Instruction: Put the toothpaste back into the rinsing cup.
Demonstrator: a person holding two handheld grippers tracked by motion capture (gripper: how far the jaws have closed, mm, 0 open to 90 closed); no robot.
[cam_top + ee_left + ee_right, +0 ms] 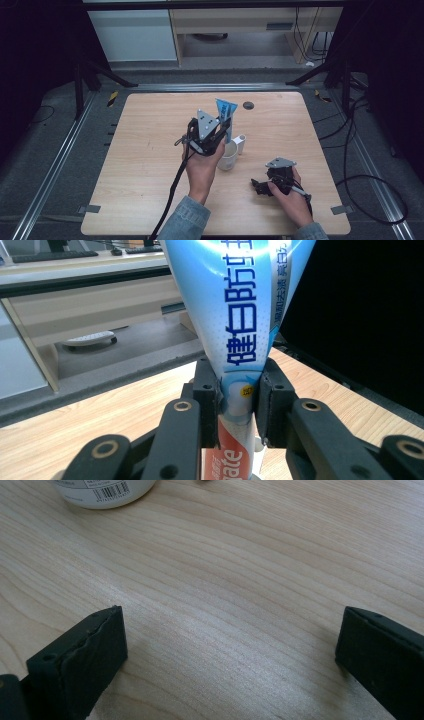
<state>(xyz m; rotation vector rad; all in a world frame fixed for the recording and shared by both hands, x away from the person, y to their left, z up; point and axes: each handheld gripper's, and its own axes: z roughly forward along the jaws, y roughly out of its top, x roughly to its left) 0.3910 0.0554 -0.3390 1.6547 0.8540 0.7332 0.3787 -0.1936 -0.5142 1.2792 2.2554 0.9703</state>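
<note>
A blue and white toothpaste tube stands upright with its flat crimped end up, over a white cup at the table's middle. My left gripper is shut on the tube. In the left gripper view the tube sits pinched between the black pads, and its red lower part runs down out of sight. Whether the tube's lower end is inside the cup is hidden by the gripper. My right gripper rests low on the table at the front right, open, with bare wood between its jaws.
A small white cylinder stands just right of the cup. The cup's white base with a barcode shows ahead of the right gripper. A dark round grommet sits near the wooden table's far edge. Black cables trail off both grippers.
</note>
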